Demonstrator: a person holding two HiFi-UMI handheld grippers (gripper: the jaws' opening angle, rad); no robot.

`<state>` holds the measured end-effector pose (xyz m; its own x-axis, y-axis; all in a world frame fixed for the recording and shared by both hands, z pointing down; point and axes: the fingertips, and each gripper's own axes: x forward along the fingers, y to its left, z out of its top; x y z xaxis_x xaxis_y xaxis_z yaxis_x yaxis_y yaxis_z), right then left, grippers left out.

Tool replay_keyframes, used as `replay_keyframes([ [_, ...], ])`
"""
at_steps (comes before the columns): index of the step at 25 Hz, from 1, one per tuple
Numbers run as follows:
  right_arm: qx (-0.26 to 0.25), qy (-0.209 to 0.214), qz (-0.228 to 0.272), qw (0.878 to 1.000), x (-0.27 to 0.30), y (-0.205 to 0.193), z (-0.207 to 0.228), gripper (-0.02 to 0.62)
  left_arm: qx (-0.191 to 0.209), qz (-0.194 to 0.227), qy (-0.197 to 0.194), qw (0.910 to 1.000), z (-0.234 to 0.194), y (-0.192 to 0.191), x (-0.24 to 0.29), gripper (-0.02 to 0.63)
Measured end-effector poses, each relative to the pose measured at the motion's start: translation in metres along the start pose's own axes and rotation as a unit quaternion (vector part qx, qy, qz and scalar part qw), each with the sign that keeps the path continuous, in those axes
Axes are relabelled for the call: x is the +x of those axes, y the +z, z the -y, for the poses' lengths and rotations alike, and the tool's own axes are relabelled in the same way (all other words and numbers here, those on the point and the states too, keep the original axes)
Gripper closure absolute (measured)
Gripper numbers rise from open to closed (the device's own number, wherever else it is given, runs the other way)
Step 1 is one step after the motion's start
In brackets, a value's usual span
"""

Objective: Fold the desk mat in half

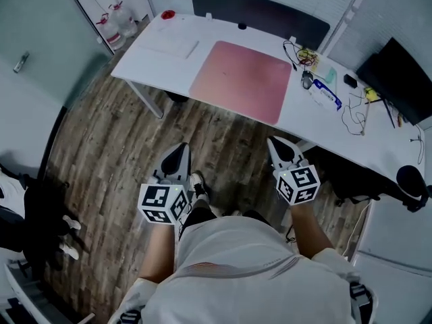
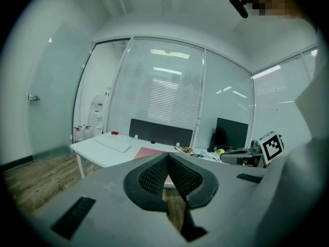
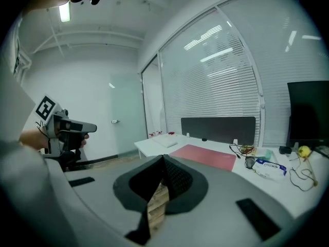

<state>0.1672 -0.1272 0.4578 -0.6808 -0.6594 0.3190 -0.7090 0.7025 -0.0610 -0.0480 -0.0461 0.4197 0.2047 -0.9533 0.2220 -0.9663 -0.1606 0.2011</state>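
Note:
A pink desk mat point(image 1: 243, 79) lies flat and unfolded on the white desk point(image 1: 169, 63); the same pink desk mat point(image 3: 205, 156) shows ahead in the right gripper view and as a thin strip, the mat point(image 2: 149, 152), in the left gripper view. Both grippers hover over the wooden floor, well short of the desk. My left gripper point(image 1: 181, 153) is shut with nothing between its jaws. My right gripper point(image 1: 275, 145) is shut too and holds nothing. The tips meet at a point in each gripper view, left gripper point(image 2: 167, 156) and right gripper point(image 3: 163, 158).
A dark divider panel point(image 1: 260, 12) stands along the desk's far edge. To the mat's right lie cables point(image 1: 304, 54), a mouse point(image 1: 308, 80) and a white pack point(image 1: 326, 94). A monitor point(image 1: 399, 79) is at far right. A white pad point(image 1: 169, 44) sits left of the mat. Water bottles point(image 1: 116, 23) stand by the wall.

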Motion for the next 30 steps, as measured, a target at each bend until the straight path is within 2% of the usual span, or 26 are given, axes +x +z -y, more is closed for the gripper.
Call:
replay_keyframes([
  [9, -0.015, -0.03, -0.033, 0.999, 0.116, 0.037, 0.002, 0.543, 0.003, 0.001, -0.036, 0.9993, -0.094, 0.036, 0.084, 0.592],
  [15, -0.032, -0.02, -0.067, 0.997, 0.206, 0.042, -0.029, 0.543, -0.012, -0.023, -0.04, 0.9989, -0.168, 0.027, 0.111, 0.594],
  [19, -0.002, 0.0, -0.089, 0.996, 0.247, 0.026, -0.056, 0.543, -0.03, -0.043, -0.045, 0.9976, -0.199, 0.017, 0.12, 0.594],
  [25, -0.023, 0.018, -0.155, 0.988, 0.307, -0.011, -0.069, 0.543, -0.048, -0.061, -0.027, 0.9966, -0.235, 0.007, 0.125, 0.594],
  [26, -0.031, 0.024, -0.173, 0.984, 0.32, -0.021, -0.069, 0.53, -0.055, -0.063, -0.022, 0.9962, -0.239, 0.005, 0.127, 0.594],
  [28, -0.062, 0.04, -0.214, 0.974, 0.344, -0.044, -0.07, 0.442, -0.068, -0.067, -0.017, 0.9953, -0.244, 0.001, 0.128, 0.593],
  [30, -0.103, 0.048, -0.243, 0.963, 0.365, -0.065, -0.071, 0.43, -0.068, -0.074, -0.012, 0.9948, -0.245, -0.005, 0.126, 0.594],
])
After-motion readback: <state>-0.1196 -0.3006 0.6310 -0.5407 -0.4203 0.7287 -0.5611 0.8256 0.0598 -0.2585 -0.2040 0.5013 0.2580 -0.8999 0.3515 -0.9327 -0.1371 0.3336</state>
